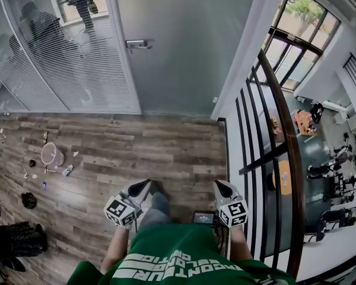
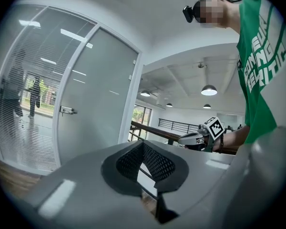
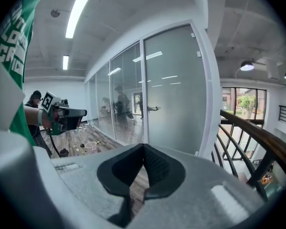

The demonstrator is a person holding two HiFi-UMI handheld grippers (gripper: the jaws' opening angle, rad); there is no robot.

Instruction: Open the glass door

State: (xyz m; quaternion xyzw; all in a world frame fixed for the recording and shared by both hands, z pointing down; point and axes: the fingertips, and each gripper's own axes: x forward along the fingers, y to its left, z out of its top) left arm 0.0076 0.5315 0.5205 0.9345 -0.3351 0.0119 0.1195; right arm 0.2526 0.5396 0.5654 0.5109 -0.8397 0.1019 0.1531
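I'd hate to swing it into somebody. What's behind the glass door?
The door is frosted, so nothing behind it shows. Only through the blinds panel beside it do dark figures appear, likely people standing. Whether anyone is behind the door itself cannot be seen.

left claw (image 1: 143,186) and right claw (image 1: 221,187) hovering side by side over wooden floor (image 1: 166,153) | glass door (image 1: 178,52) standing well ahead of both | railing (image 1: 292,159) running beside right claw

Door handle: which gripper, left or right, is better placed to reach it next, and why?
Probably left. In the head view the door handle lies almost straight ahead of the left gripper; the right gripper sits nearer the railing.
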